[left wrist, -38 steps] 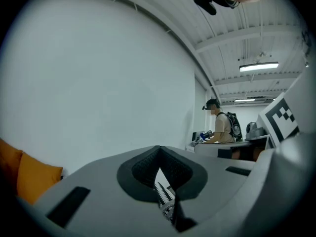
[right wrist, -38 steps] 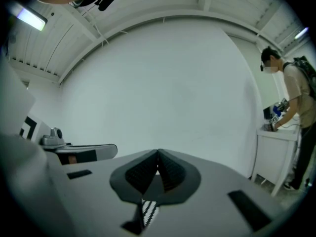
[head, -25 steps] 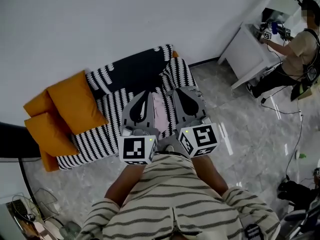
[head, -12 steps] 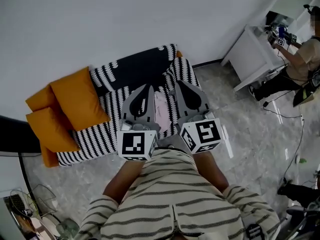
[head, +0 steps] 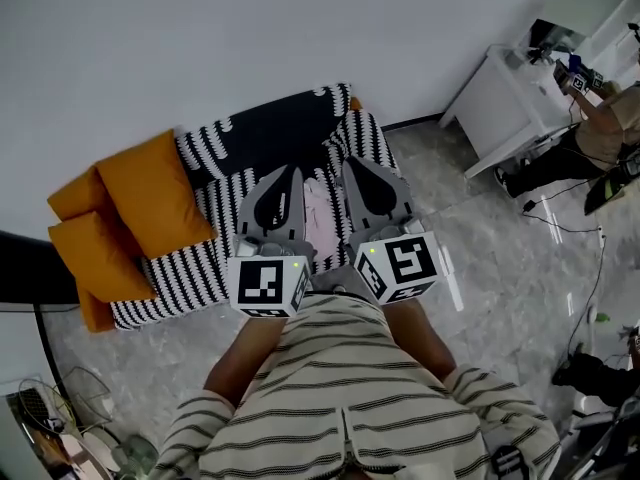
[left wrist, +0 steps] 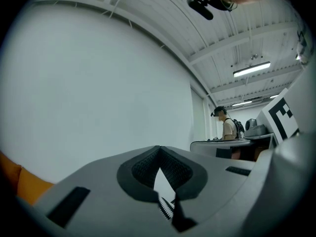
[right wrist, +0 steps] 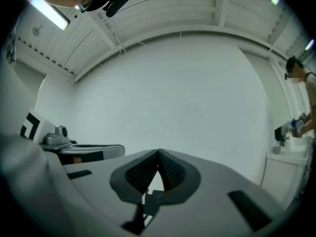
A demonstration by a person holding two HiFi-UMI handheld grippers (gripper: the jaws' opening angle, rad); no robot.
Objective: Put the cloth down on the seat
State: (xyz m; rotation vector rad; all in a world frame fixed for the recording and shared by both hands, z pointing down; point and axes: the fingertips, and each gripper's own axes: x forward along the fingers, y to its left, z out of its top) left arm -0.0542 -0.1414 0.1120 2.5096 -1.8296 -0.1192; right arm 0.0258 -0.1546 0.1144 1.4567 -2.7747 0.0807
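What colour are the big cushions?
The cushions are orange; the head view shows them best.

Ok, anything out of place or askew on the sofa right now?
Nothing spilled or damaged. The orange cushions are heaped at the left end of the seat, the lowest overhanging it. The pink cloth appears to lie on the seat between the left tool and right tool, both shut and empty.

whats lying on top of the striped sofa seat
A pale pink cloth lies on the striped seat, seen between the left claw and right claw; orange cushions sit at the left end. The claws cover the cloth's side edges.
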